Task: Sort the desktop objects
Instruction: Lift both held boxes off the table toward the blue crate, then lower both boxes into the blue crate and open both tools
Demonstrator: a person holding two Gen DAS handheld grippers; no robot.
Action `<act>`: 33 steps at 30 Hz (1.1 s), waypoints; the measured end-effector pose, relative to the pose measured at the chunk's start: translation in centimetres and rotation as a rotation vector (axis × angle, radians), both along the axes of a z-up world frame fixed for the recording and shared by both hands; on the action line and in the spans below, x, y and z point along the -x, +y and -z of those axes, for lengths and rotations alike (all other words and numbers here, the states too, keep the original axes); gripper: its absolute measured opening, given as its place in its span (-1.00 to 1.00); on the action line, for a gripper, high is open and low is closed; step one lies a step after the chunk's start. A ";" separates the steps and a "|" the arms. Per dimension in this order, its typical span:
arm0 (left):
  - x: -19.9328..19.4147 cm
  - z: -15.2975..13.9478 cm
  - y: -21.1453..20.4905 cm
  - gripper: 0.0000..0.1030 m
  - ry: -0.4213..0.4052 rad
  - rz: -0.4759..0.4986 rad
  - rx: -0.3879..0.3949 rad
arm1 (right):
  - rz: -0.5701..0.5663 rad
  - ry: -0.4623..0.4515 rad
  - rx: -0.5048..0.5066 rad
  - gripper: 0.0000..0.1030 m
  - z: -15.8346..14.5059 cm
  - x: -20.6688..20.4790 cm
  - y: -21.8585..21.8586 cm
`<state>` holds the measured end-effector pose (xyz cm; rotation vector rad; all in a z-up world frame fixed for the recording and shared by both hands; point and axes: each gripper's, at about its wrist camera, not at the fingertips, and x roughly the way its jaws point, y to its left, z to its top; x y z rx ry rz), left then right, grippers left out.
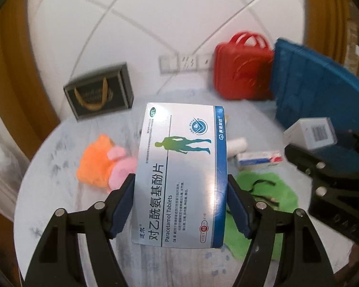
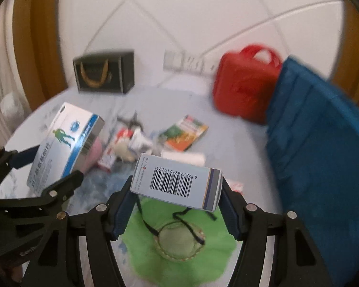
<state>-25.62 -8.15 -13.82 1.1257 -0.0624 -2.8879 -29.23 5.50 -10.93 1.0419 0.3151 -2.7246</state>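
Note:
My left gripper (image 1: 180, 205) is shut on a white and blue paracetamol tablet box (image 1: 182, 174), held above the round table (image 1: 59, 203). The same box (image 2: 64, 143) shows at the left of the right wrist view, in the left gripper (image 2: 47, 167). My right gripper (image 2: 177, 205) is shut on a smaller white box with a barcode (image 2: 177, 181), lifted over a green cloth (image 2: 179, 263). That barcode box (image 1: 310, 132) appears at the right of the left wrist view.
A red case with handles (image 1: 243, 69) and a blue folded box (image 1: 320, 91) stand at the back right, a dark gift bag (image 1: 99, 92) at the back left. Orange and pink plush (image 1: 103, 162), a white roll (image 2: 184, 157), small medicine packs (image 2: 186, 132) lie on the table.

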 end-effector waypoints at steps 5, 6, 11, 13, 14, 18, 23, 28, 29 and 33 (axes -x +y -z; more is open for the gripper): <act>-1.9 -4.0 1.6 0.39 0.072 0.067 -0.018 | 0.077 0.112 -0.017 0.25 -5.2 -3.3 2.5; -2.3 -4.8 2.2 0.39 0.086 0.076 -0.021 | 0.090 0.131 -0.023 0.25 -6.1 -3.7 3.2; -3.5 -8.2 6.6 0.39 0.156 0.112 -0.018 | 0.146 0.213 -0.001 0.25 -10.0 -5.6 7.6; -4.1 -9.9 8.7 0.39 0.190 0.122 -0.021 | 0.166 0.251 0.010 0.25 -11.6 -6.5 10.0; -4.3 -10.7 10.1 0.39 0.210 0.128 -0.023 | 0.173 0.276 0.020 0.25 -12.6 -7.0 11.8; -5.2 -13.2 16.9 0.39 0.283 0.152 -0.030 | 0.199 0.355 0.020 0.25 -15.2 -9.1 18.2; -6.7 -15.0 27.5 0.39 0.330 0.178 -0.038 | 0.211 0.405 -0.008 0.25 -16.9 -11.1 28.4; -7.4 -15.3 37.2 0.39 0.286 0.209 -0.019 | 0.225 0.380 -0.051 0.26 -16.1 -11.6 37.2; -7.3 -15.0 38.9 0.39 0.262 0.219 -0.020 | 0.234 0.365 -0.058 0.26 -15.7 -11.5 38.8; -7.4 -13.9 44.3 0.39 0.196 0.241 0.014 | 0.242 0.298 -0.057 0.25 -13.8 -11.1 44.2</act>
